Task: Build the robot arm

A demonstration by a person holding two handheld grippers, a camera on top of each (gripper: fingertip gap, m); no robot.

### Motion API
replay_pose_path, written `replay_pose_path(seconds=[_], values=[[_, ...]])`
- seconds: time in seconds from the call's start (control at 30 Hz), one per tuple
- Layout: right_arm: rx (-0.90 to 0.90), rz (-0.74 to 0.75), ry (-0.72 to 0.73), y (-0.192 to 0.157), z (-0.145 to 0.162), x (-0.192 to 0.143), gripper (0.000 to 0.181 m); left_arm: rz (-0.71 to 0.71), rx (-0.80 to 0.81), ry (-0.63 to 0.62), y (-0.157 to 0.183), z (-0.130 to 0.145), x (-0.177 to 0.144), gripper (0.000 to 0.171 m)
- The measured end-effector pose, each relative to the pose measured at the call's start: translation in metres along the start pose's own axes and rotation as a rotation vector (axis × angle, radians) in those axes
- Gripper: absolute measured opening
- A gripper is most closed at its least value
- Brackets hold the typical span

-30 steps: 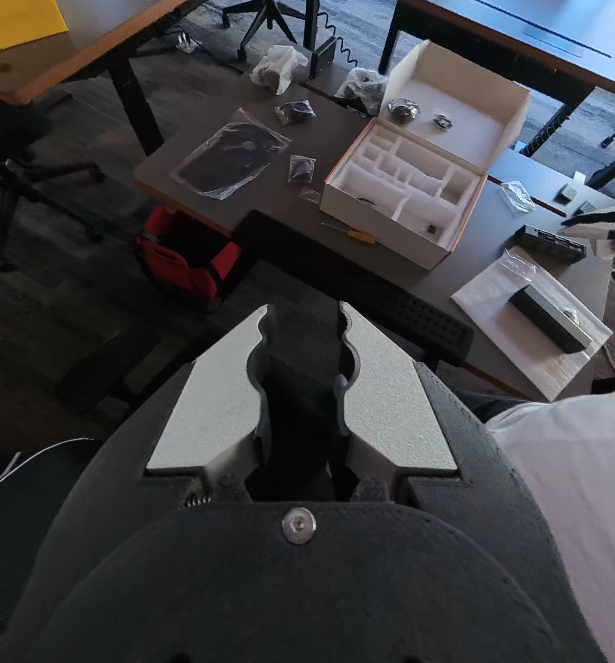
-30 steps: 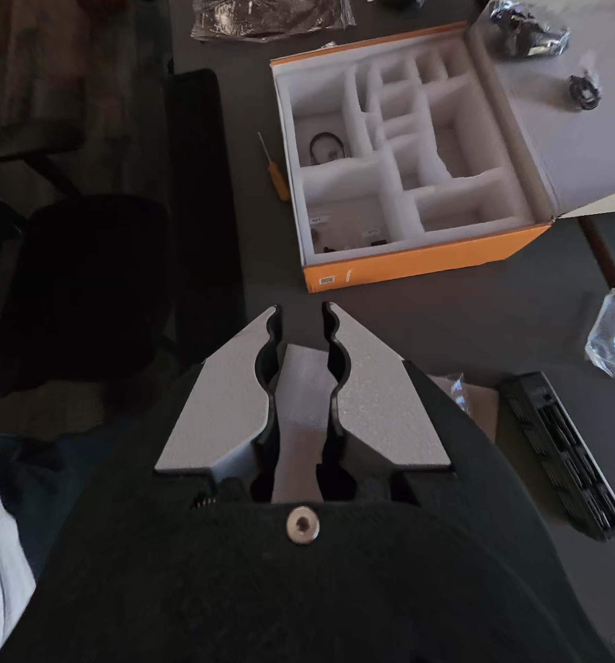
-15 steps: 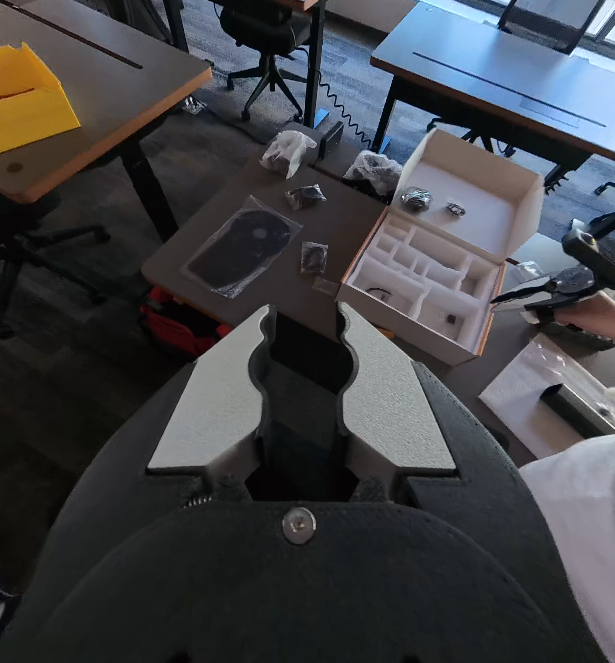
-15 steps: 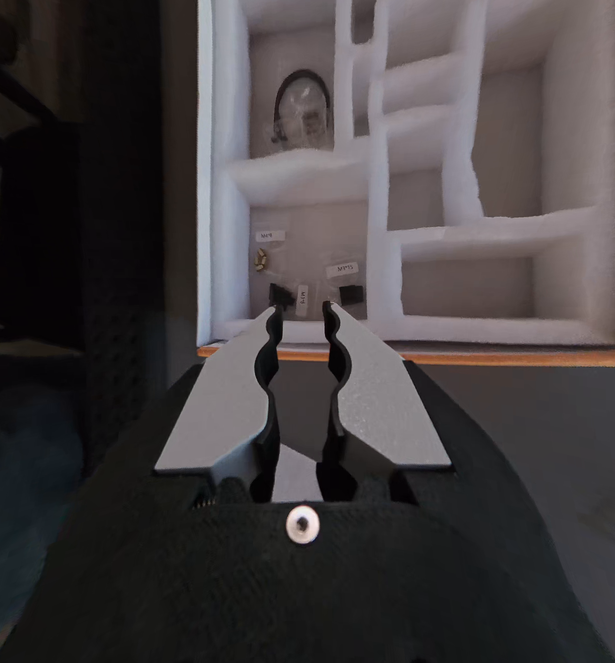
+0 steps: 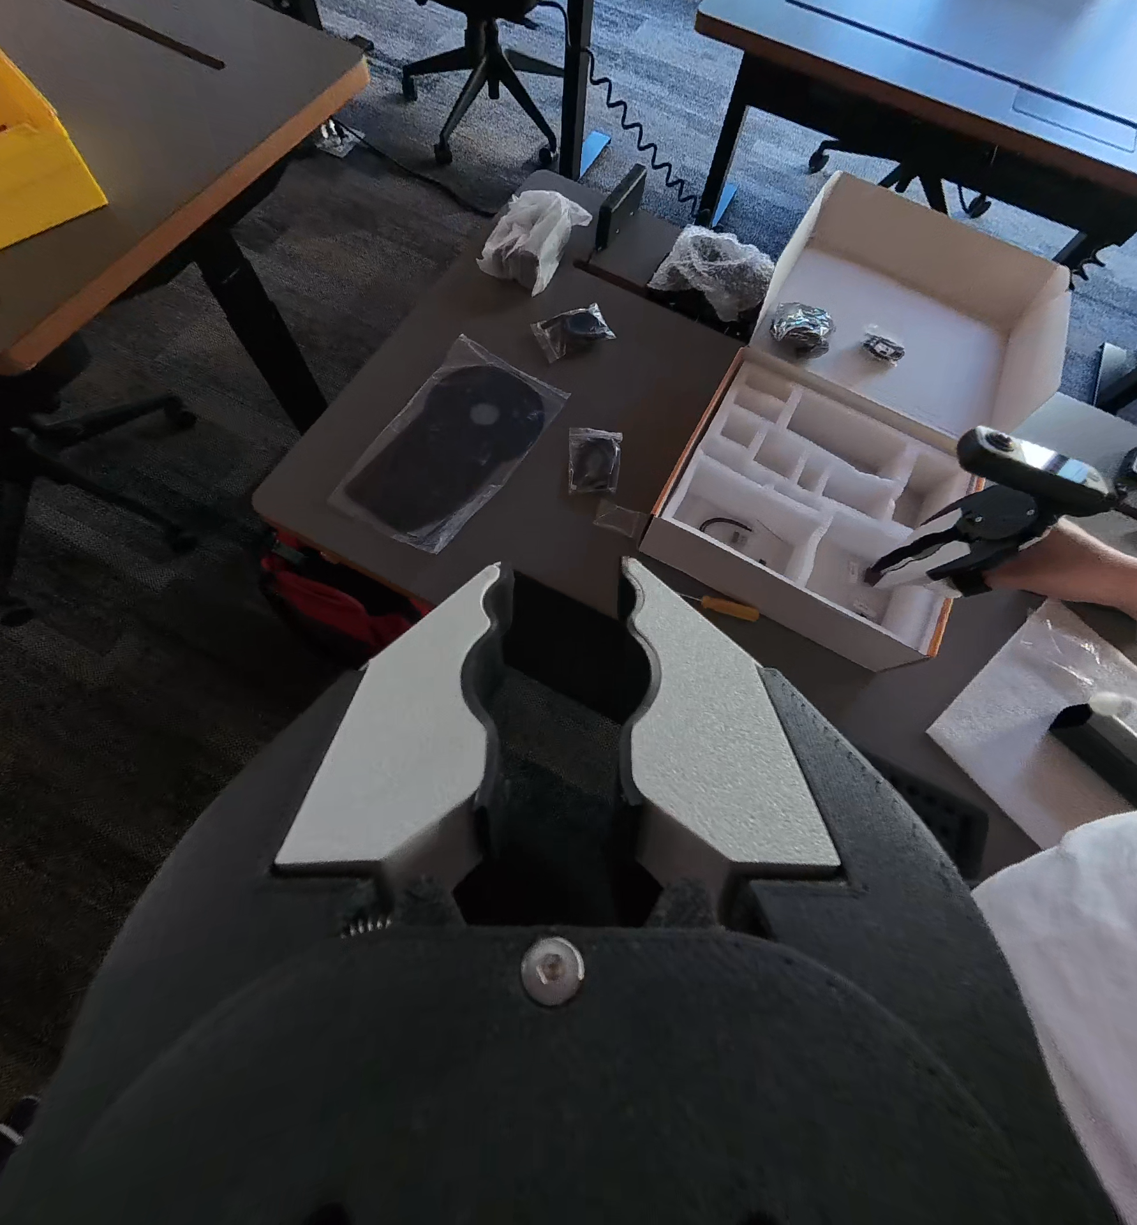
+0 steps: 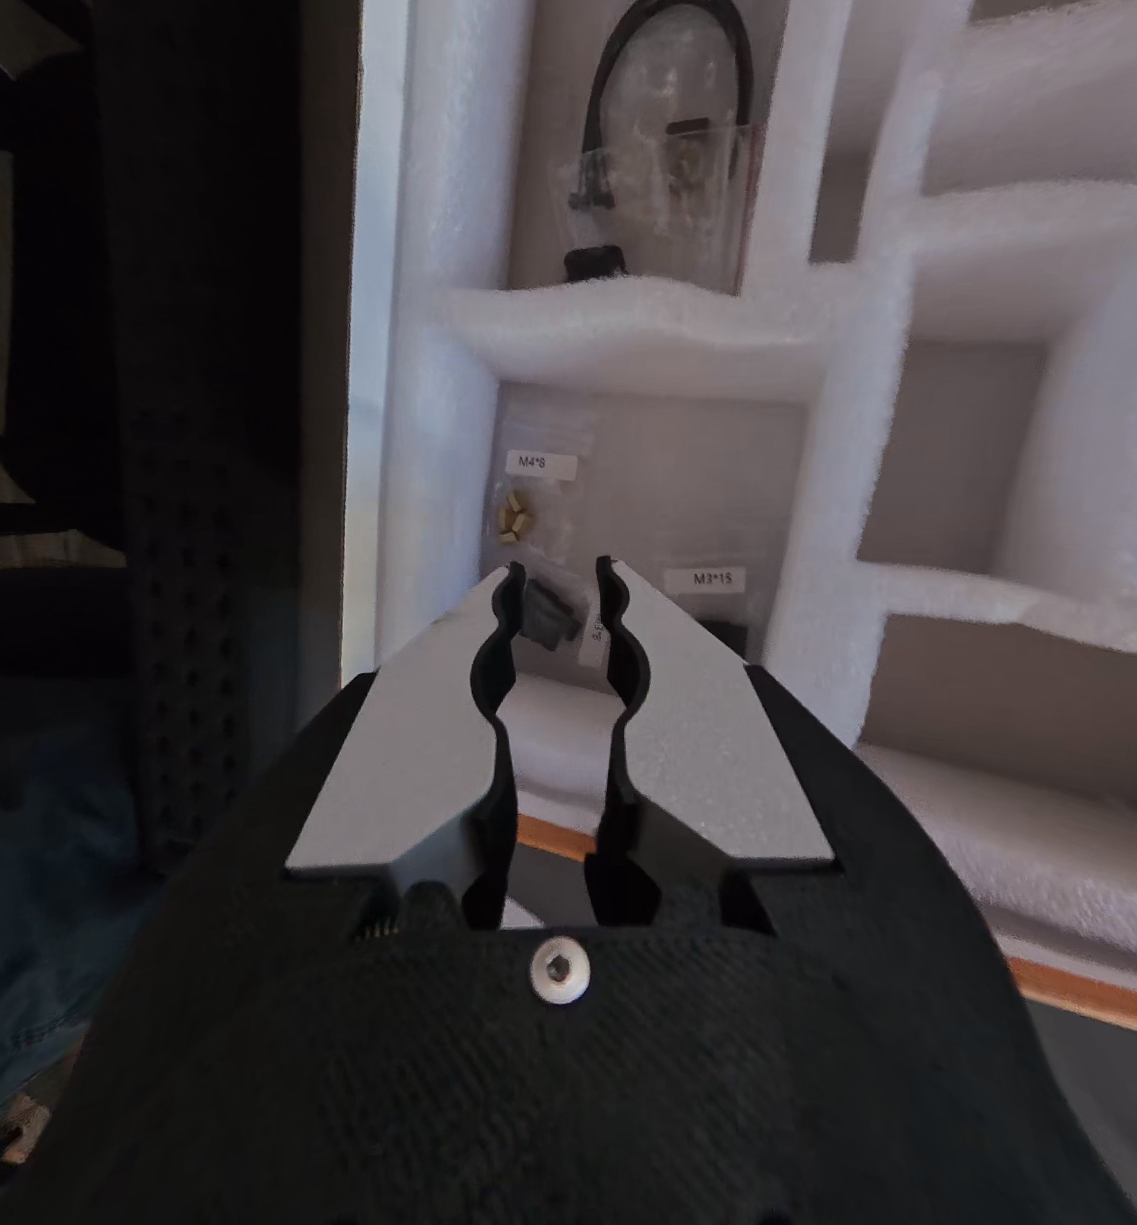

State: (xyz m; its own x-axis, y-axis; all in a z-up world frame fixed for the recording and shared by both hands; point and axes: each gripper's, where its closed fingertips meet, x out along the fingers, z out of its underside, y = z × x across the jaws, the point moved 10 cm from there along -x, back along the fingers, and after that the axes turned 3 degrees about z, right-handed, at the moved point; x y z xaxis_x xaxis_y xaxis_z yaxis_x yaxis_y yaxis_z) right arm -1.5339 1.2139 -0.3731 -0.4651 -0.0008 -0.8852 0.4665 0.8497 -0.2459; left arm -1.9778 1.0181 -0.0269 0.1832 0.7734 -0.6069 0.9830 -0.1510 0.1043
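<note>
An open white box [image 5: 771, 603] with an orange edge and a white foam insert [image 6: 619, 318] stands on the dark table [image 5: 645, 391]. My right gripper [image 6: 559, 570] is open and reaches into the near-left foam compartment. A small clear bag of dark screws [image 6: 549, 613] lies between its fingertips; the pads do not press on it. A bag of brass pieces [image 6: 516, 524] and another labelled bag [image 6: 712, 583] lie beside it. The left wrist view shows the right gripper [image 5: 884, 573] inside the box. My left gripper [image 5: 562, 577] is open and empty, held off the table's near edge.
A bagged cable [image 6: 672, 152] lies in the compartment beyond. On the table are a large bagged black plate [image 5: 446, 451], small bags [image 5: 596, 457], an orange screwdriver [image 5: 731, 606] and a black block on a white sheet [image 5: 1109, 756]. A red bag [image 5: 334, 596] sits below. One gripper's finger ends stand about 55 cm off the other's.
My right gripper has moved forward from over the table down into the box's compartment, its jaws about as wide as before. My left gripper has drawn back and tilted up.
</note>
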Motion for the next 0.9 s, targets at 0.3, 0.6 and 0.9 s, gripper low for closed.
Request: replay_pose_path(seconds=[0.3, 0.6, 0.9], values=[[-0.044, -0.025, -0.038, -0.006, -0.023, 0.029, 0.027, -0.065, -0.046, -0.008, -0.011, 0.028, -0.016, 0.030], [-0.107, 0.022, -0.050, -0.003, -0.053, 0.030, 0.026, -0.132, -0.108, 0.021, -0.022, 0.052, -0.046, 0.029], [-0.130, 0.276, 0.100, 0.011, -0.079, -0.022, 0.014, -0.127, -0.168, 0.064, -0.033, 0.078, -0.067, 0.028]])
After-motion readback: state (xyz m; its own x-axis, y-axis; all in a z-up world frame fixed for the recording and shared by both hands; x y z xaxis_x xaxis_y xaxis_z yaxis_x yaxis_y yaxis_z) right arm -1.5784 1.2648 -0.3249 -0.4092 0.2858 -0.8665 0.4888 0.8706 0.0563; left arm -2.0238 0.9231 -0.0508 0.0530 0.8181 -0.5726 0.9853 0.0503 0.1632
